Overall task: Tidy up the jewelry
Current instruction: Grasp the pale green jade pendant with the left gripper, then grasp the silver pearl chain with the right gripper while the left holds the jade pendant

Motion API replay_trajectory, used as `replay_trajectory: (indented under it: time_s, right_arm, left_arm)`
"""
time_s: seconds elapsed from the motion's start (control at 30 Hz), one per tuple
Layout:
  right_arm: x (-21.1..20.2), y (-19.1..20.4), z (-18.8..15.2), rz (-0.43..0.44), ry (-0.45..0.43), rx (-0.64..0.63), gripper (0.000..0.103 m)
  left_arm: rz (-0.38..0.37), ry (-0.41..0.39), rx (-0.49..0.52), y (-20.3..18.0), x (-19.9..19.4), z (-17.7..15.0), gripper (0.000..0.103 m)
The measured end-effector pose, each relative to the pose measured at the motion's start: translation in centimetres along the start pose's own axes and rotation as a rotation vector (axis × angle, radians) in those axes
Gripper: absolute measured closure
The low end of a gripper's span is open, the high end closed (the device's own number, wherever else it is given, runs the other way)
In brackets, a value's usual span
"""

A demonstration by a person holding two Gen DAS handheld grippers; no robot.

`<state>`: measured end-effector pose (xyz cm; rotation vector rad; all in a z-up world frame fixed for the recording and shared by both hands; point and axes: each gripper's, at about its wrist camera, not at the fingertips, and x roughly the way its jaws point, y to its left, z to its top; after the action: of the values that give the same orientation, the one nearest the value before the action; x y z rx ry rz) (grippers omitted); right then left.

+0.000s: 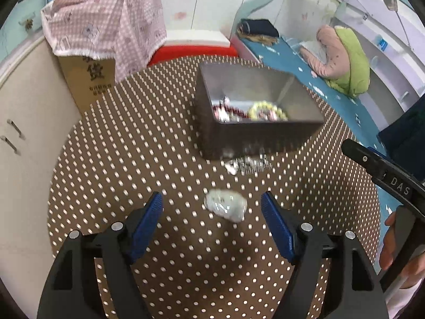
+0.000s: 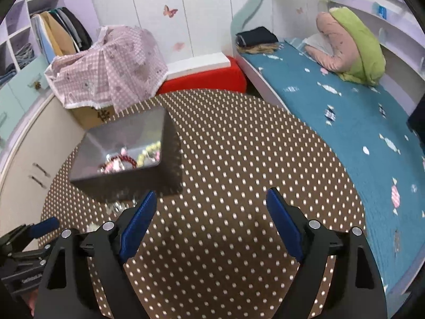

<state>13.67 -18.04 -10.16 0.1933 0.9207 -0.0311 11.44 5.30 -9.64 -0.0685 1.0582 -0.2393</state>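
A dark metal box (image 1: 260, 135) stands on the brown dotted table (image 1: 132, 146). It holds several bracelets, a red one (image 1: 231, 110) and a yellow one (image 1: 267, 110) among them. A clear crystal piece (image 1: 247, 163) lies against the box's front wall. A pale beaded bracelet (image 1: 225, 204) lies on the table between the blue pads of my open left gripper (image 1: 212, 203). My right gripper (image 2: 211, 200) is open and empty over bare table, to the right of the box (image 2: 127, 178).
A cardboard box (image 1: 87, 79) under a pink checked cloth (image 1: 106, 24) stands behind the table. A bed with a blue cover (image 2: 345, 133) runs along the right. A red stool (image 2: 202, 79) is at the back.
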Motion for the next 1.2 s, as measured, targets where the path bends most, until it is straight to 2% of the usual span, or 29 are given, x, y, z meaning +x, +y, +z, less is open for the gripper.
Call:
replay_trajectory:
  time_s: [0.23,0.3,0.37,0.4,0.43,0.47,0.63,0.77,0.9,1.0,1.07,1.2]
  right_arm:
    - [0.6,0.2,-1.2,0.013,0.039,-0.01,0.021]
    - [0.7,0.6,-1.3,0.013,0.045,-0.021,0.021]
    - [0.8,0.8,-1.3,0.013,0.047,-0.027,0.021]
    - [0.9,0.8,-1.2,0.014,0.049,-0.028,0.021]
    - [1.0,0.9,-1.1,0.015,0.052,-0.027,0.021]
    - [1.1,0.8,-1.1,0.013,0.054,-0.023,0.021]
    - [1.7,1.4,-1.0,0.047,0.075,-0.032,0.021]
    - [2.1,3.5,-1.4,0.129,0.103,-0.124,0.021]
    - [2.2,5.9,-1.6,0.122,0.078,-0.168,0.021]
    - [2.8,7.8,-1.5,0.158,0.087,-0.193,0.022]
    - [3.5,9.1,-1.7,0.165,0.1,-0.212,0.025]
    - [5.1,10.8,-2.1,0.176,0.148,-0.22,0.044]
  left_arm:
    - [0.019,0.041,0.049,-1.1,2.3,-1.1,0.029]
    - [0.042,0.049,0.065,-1.5,2.9,-1.2,0.033]
    - [0.083,0.031,0.1,-2.3,3.1,-1.3,0.05]
    - [0.09,0.027,0.108,-2.5,3.1,-1.2,0.053]
    - [0.097,0.021,0.116,-2.6,3.1,-1.2,0.062]
    - [0.103,0.017,0.12,-2.7,3.1,-1.1,0.065]
    - [0.08,0.011,0.112,-2.4,3.1,-0.7,0.066]
    - [0.075,0.003,0.094,-1.2,2.9,-0.4,0.067]
    - [0.077,-0.015,0.069,0.6,2.3,0.2,0.067]
    - [0.089,-0.036,0.044,2.1,1.7,0.7,0.067]
    - [0.091,-0.045,0.022,3.0,1.4,0.9,0.067]
    - [0.088,-0.061,-0.019,4.4,1.0,1.6,0.067]
